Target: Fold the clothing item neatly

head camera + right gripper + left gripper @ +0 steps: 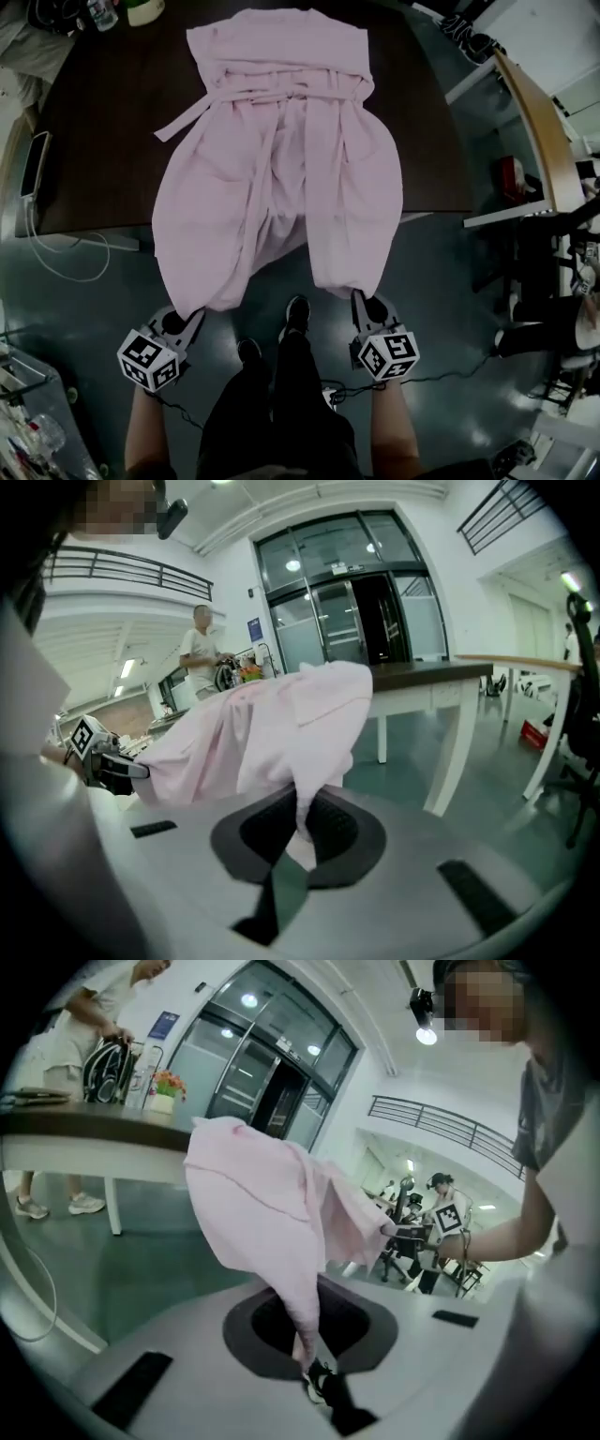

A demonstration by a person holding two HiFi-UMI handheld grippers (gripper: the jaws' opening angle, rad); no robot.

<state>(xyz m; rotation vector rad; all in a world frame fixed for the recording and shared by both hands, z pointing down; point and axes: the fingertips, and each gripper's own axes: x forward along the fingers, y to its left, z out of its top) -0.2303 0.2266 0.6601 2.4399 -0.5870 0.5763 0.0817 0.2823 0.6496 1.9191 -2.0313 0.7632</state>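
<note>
Soft creased pink garment (281, 187), thin sash (183, 120), dark matte table (103, 141)

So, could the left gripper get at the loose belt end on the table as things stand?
Probably not: the left gripper has its jaws shut on the pink garment, short of the table edge, and the belt end lies well up the tabletop.

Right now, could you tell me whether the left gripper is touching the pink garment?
Touching. The left gripper view shows the left gripper shut on a corner of the pink garment.
</note>
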